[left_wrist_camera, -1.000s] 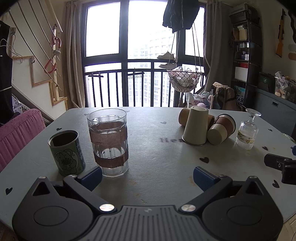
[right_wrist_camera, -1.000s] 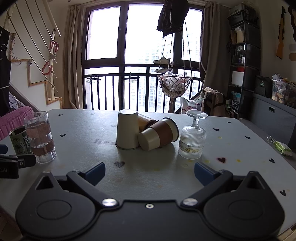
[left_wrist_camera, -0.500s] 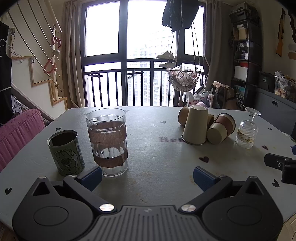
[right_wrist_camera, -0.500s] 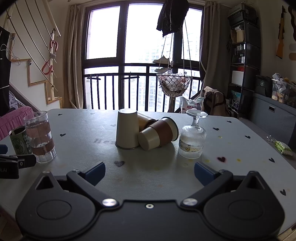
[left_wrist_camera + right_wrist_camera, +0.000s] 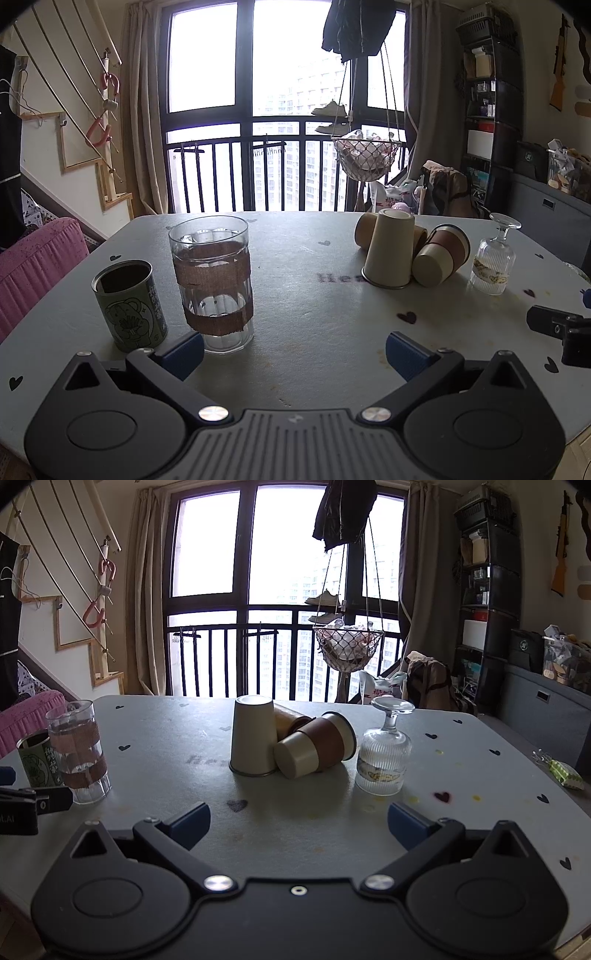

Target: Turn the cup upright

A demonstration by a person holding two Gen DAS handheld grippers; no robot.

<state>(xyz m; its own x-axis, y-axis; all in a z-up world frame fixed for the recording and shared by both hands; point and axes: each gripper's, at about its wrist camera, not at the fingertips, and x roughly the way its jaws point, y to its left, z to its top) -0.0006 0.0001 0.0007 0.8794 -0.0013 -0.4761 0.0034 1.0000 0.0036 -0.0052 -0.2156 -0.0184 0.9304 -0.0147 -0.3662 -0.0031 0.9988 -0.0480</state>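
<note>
Cream cup (image 5: 254, 736) upside down as before, jaws apart.

1 cream paper cup (image 5: 254, 736) is stood upside down mid-table; 2 brown-sleeved cups (image 5: 317, 744) are laid sideways against it.

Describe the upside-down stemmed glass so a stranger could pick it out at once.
On the grey table, find the cluster of paper cups near the middle. Just right of them stands the stemmed glass, mouth down and foot up. It alone is clear ribbed glass; its neighbours are opaque paper.
</note>
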